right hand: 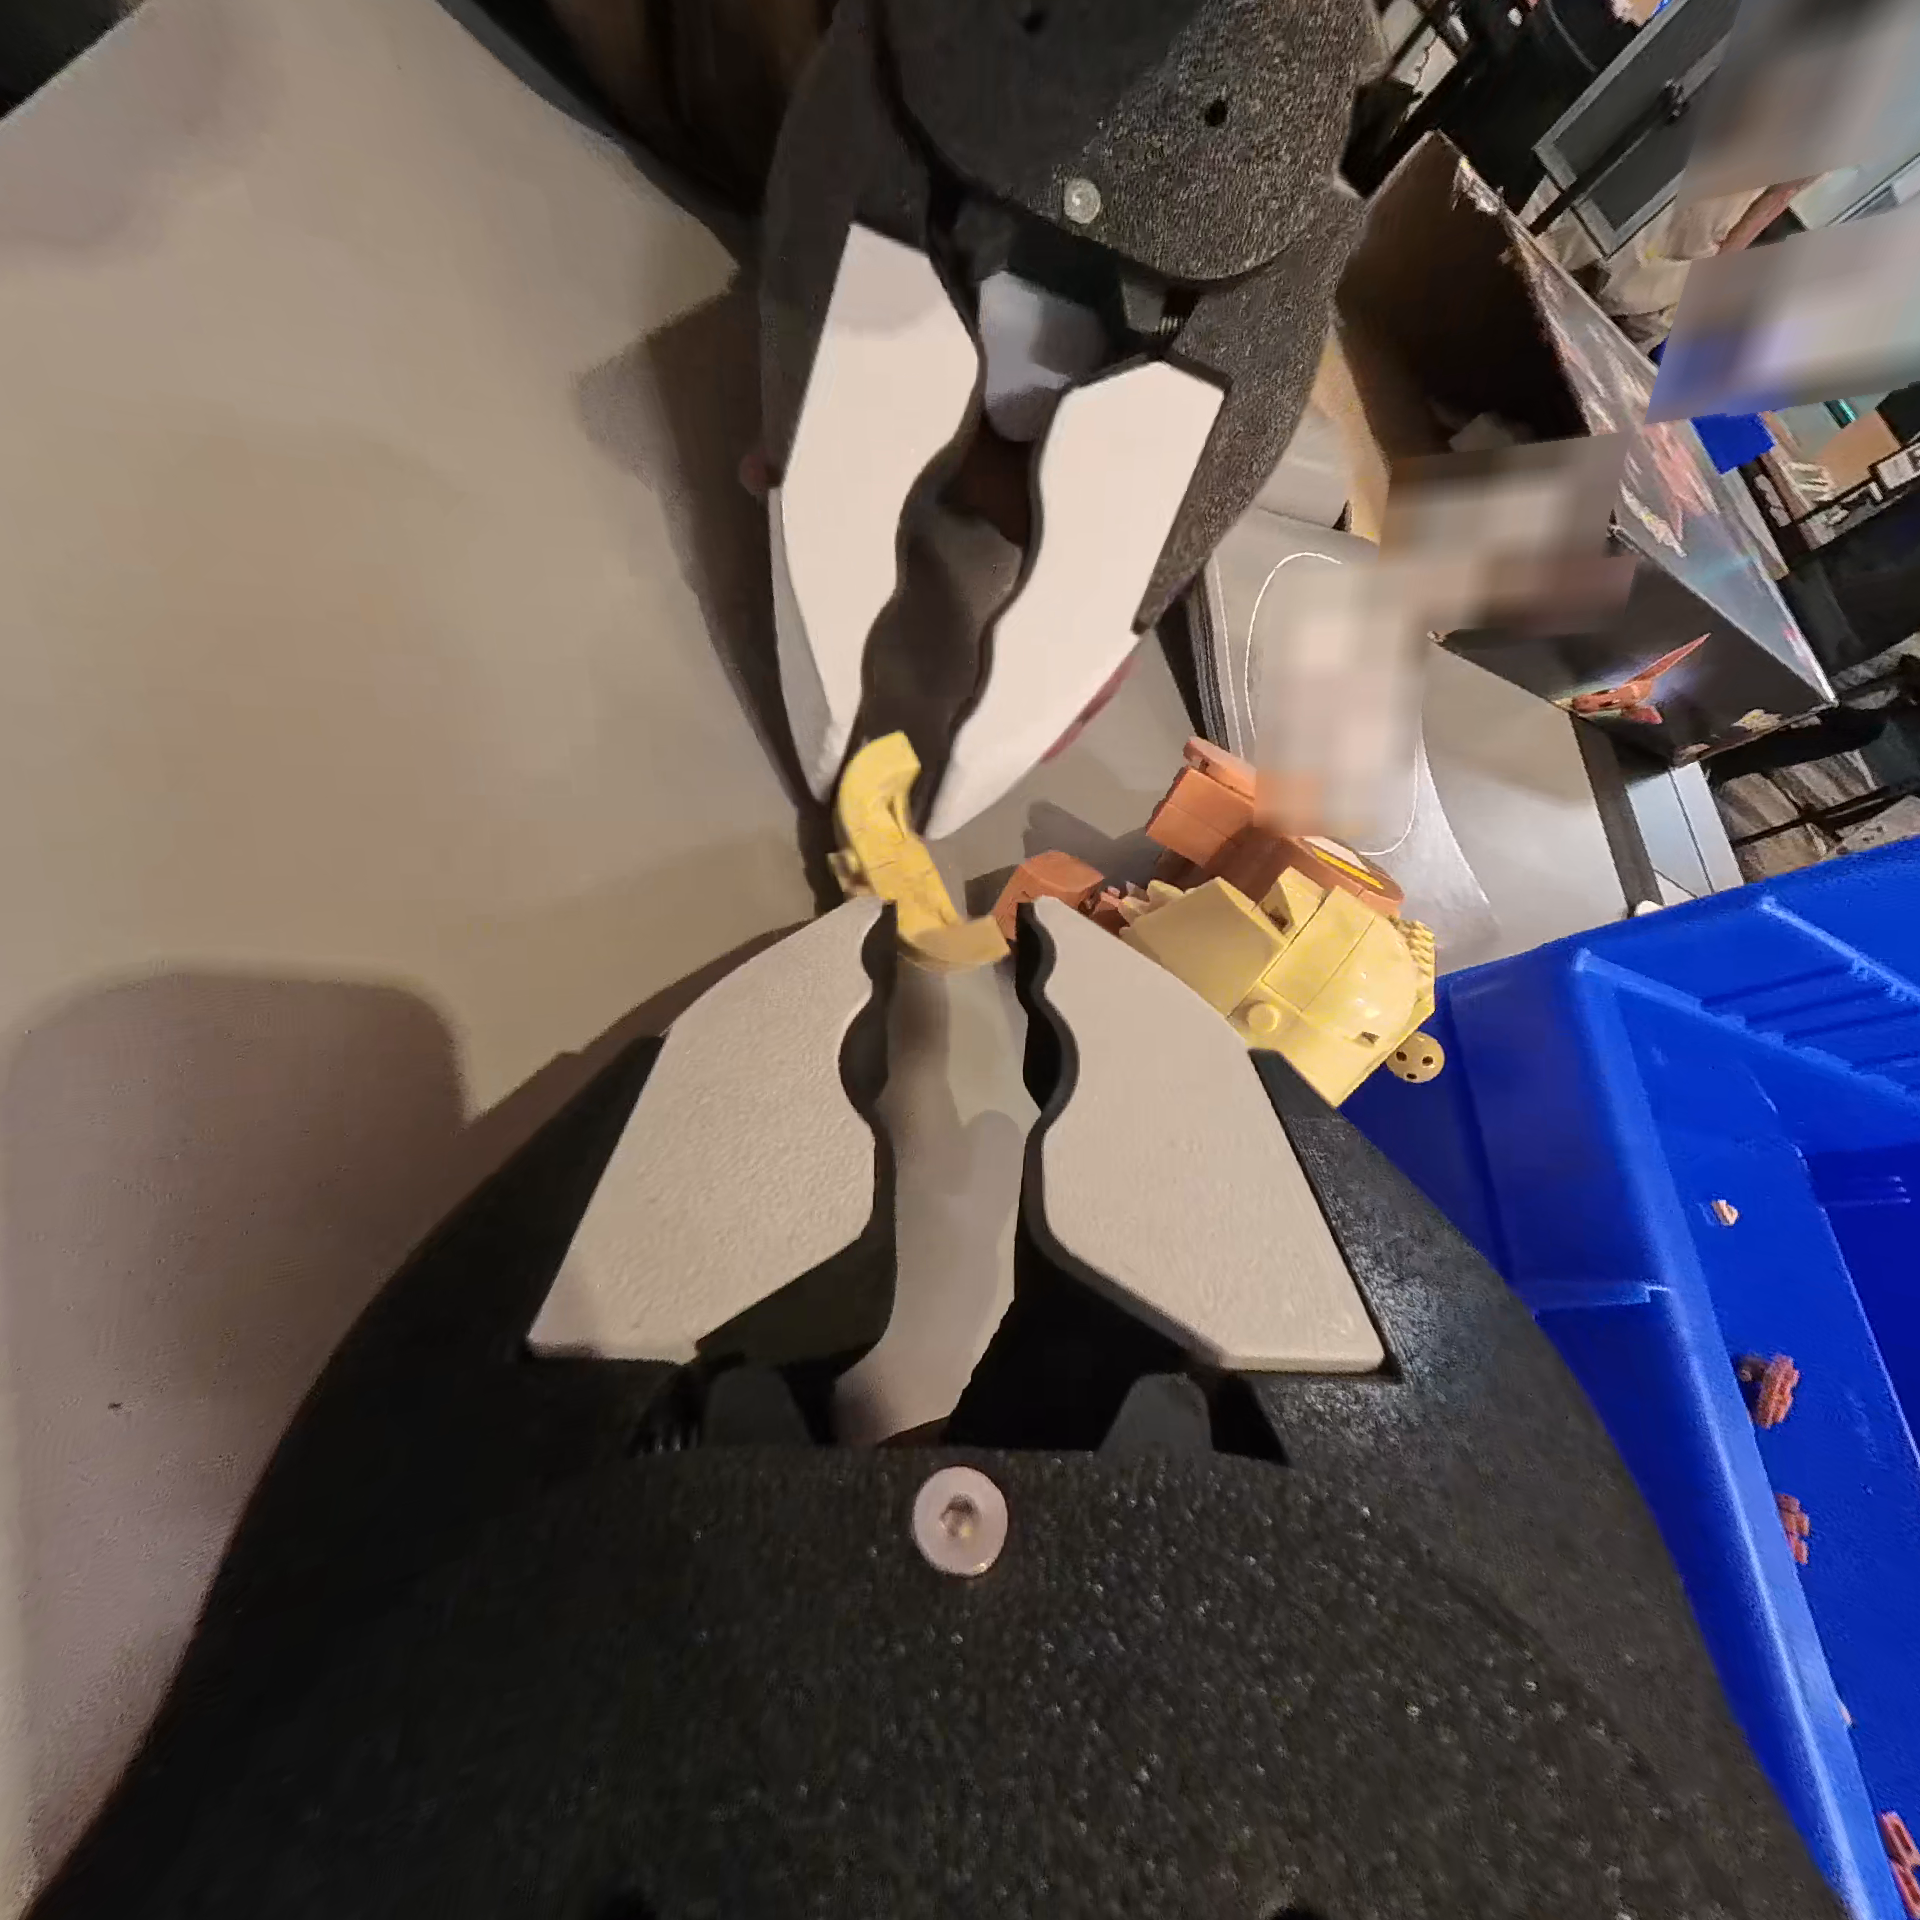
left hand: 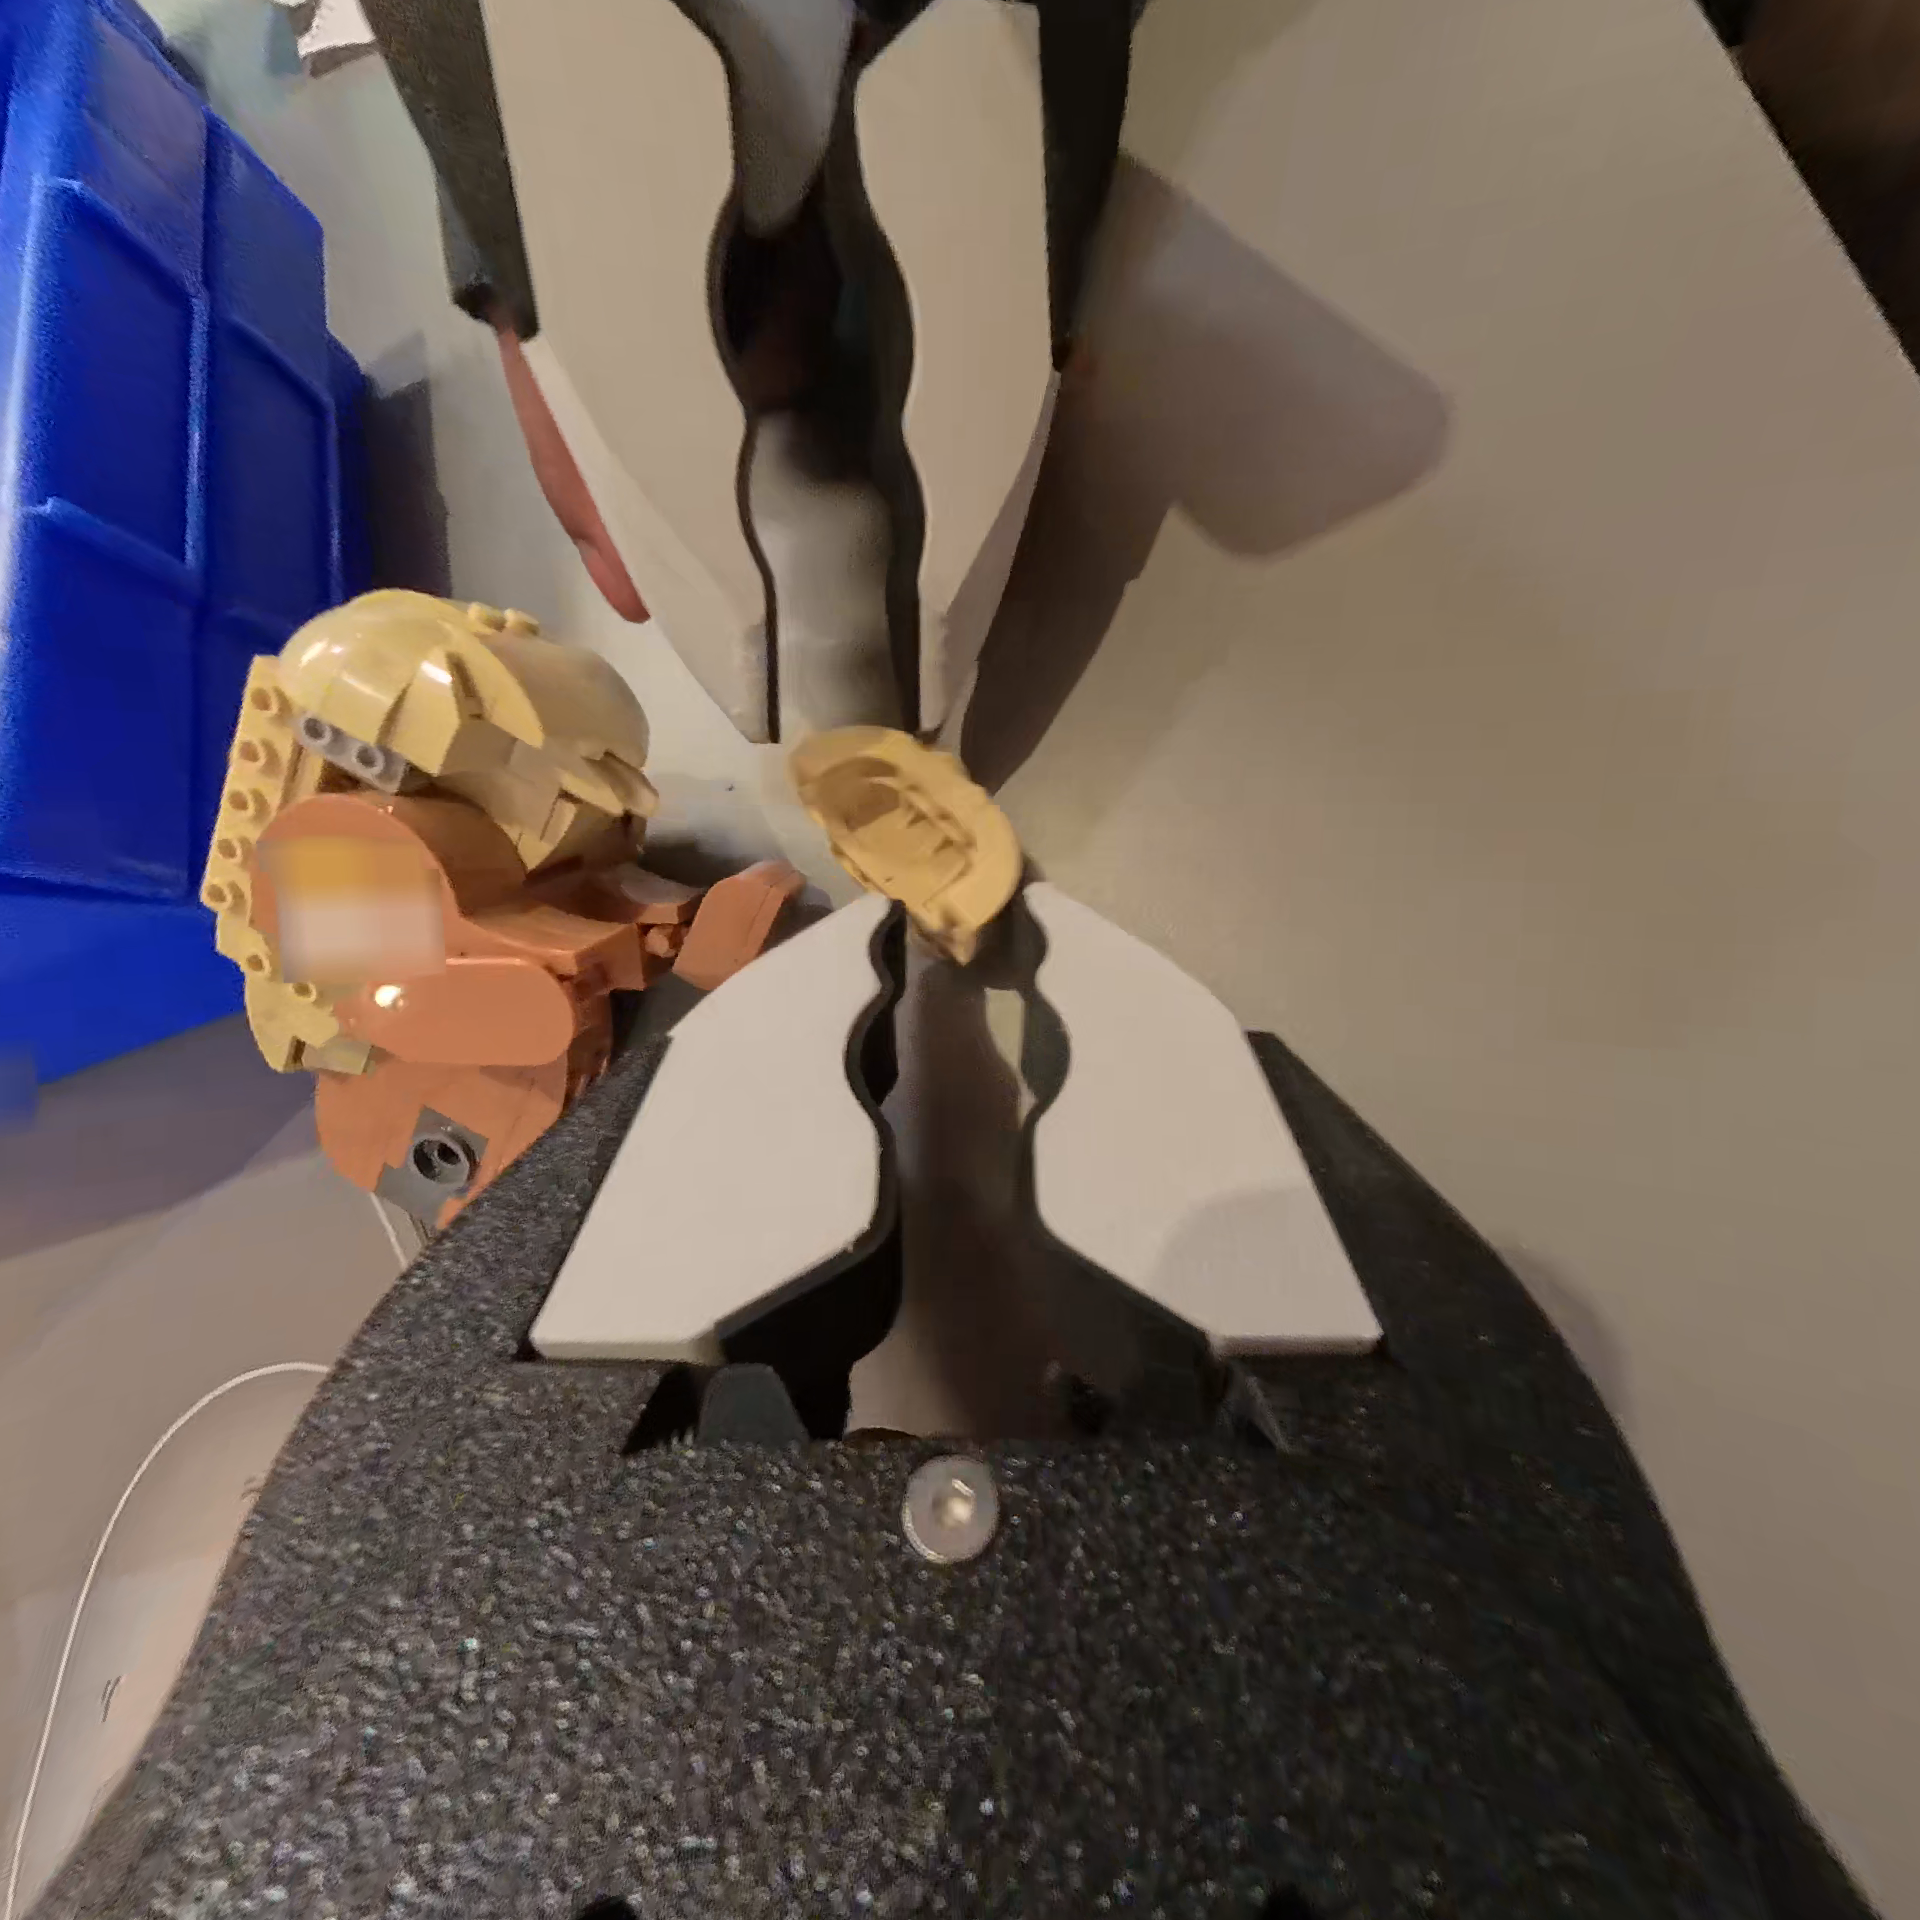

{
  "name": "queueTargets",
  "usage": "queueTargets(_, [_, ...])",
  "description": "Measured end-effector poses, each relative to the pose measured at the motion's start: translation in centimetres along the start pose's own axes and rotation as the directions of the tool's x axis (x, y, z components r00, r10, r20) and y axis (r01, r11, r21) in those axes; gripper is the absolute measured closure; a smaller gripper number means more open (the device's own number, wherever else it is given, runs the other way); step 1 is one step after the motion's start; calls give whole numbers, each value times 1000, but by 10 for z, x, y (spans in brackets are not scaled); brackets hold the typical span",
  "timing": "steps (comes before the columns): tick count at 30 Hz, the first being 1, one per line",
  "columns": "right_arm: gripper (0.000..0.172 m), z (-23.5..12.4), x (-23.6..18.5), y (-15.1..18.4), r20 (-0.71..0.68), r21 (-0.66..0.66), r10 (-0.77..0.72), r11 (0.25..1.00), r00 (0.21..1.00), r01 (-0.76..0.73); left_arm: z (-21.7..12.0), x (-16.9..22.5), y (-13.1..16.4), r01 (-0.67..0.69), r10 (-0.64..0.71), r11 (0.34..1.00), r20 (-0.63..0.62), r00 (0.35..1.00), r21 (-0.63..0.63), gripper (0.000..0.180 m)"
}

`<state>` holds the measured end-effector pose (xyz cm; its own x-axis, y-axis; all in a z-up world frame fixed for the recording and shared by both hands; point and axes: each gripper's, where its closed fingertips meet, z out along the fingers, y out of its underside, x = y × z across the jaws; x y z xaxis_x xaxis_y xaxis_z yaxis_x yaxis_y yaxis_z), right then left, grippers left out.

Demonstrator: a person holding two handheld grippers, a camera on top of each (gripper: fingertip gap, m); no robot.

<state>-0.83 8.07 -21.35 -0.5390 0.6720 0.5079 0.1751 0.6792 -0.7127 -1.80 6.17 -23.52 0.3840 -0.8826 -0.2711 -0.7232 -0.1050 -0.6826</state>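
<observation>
Hold the curved tan plastic brick piece (left hand: 904,842) squarely in the clamped left gripper (left hand: 961,914), aloft just beside the tan-and-brown brick figure (left hand: 436,873) (right gripper (right hand: 951,930) flanks its other end, pressing or not: cannot tell), without twisting.

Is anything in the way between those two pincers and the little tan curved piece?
Nothing visible does. The tan curved piece sits right at the fingertips of the left gripper and the right gripper, which face each other. The brick figure lies off to one side.
</observation>
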Motion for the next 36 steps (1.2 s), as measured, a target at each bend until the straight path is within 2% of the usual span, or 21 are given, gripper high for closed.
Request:
queueTargets(4, [149,-3,3,3,-10,-6,8,1000,1000,-8,1,1,-5,43,-42,998,-23,999,38,168])
queueTargets(11, [143,-12,9,-2,-42,57,33,998,999,-31,-13,-1,-32,283,-249,934,-169,954,219,171])
queueTargets(15, [140,-19,16,-21,-155,131,-60,988,986,80,-17,-2,-43,401,-340,875,-245,908,271,171])
queueTargets(20, [139,-20,11,-31,-222,131,-188,967,957,221,-19,-5,-50,482,-400,823,-295,868,300,171])
queueTargets(24, [138,-13,3,-31,-203,107,-232,961,951,257,-17,-2,-52,467,-386,831,-290,876,304,171])
queueTargets(27, [148,-8,0,-27,-214,64,-290,949,933,309,-18,2,-56,454,-366,834,-302,880,313,172])
queueTargets(29, [148,-7,1,-26,-223,53,-312,942,924,331,-18,2,-54,443,-359,843,-292,886,305,172])
queueTargets(36, [150,-14,-6,-38,-194,139,-300,934,934,329,-26,10,-59,407,-302,855,-330,895,321,171])
